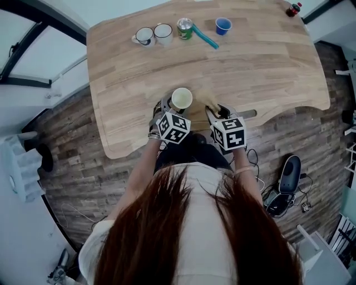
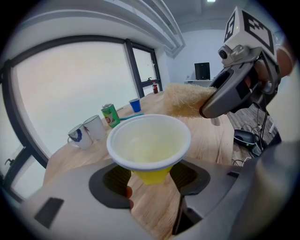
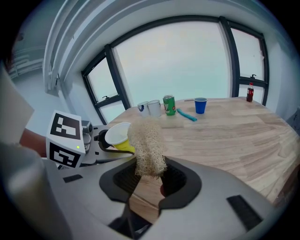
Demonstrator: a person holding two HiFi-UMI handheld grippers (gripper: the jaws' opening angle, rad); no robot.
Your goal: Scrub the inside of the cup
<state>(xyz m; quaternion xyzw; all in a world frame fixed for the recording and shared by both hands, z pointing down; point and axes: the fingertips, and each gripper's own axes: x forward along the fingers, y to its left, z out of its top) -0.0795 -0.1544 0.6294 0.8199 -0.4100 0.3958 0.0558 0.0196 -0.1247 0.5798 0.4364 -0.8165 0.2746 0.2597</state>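
From the head view, the left claw [image 1: 177, 109] is closed on a cup [image 1: 181, 99] at the near edge of the tabletop [image 1: 267, 61]. Just to its right, the right claw [image 1: 217, 113] holds a straw-coloured scrubber [image 1: 209, 102]. Far beyond both claws, along the opposite edge, stand two mugs [image 1: 153, 35], a green can [image 1: 184, 28], a teal brush [image 1: 206, 38] and a blue cup [image 1: 223, 25], with a small bottle [image 1: 293, 9] further off to the right. In the left gripper view, the jaws pinch the cup [image 2: 149, 143] by its narrow yellow base. Its white mouth is tipped back toward the camera and the cup is clear of the wood. The scrubber [image 2: 185, 101] sticks out of the right claw just past the far right of the rim, outside the cup. In the right gripper view, the jaws stand fairly narrow and clamp the lower end of the scrubber [image 3: 147, 147], which rises upright between them. The cup [image 3: 117, 136] sits just left of it in the left claw, rim close beside the fibres, though I cannot tell whether they touch.
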